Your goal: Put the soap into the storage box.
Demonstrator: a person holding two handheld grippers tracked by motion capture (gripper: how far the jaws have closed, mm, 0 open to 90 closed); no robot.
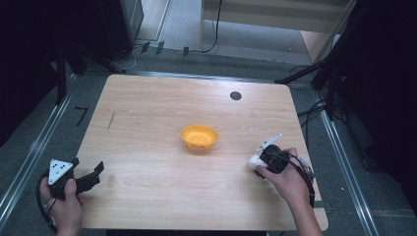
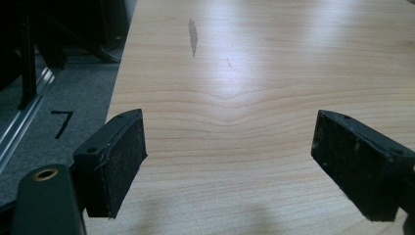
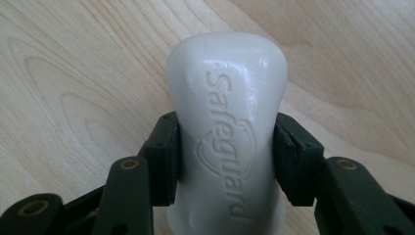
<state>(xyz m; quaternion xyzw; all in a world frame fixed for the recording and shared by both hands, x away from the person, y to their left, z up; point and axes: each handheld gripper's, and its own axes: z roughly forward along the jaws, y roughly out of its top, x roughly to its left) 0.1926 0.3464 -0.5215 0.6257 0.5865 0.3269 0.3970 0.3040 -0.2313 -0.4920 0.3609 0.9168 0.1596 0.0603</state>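
The right claw (image 3: 225, 147) is clamped on a white soap bar (image 3: 227, 122), just right of the orange bowl (image 1: 198, 137) on the tabletop (image 1: 147, 118). The left claw (image 2: 230, 161) gapes wide, holding nothing, well left of that bowl.

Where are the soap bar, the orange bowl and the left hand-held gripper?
soap bar (image 3: 226, 132), right gripper view, embossed front face.
orange bowl (image 1: 198, 137), high view, inside wall.
left hand-held gripper (image 2: 227, 161), left gripper view, midway between its open jaws.
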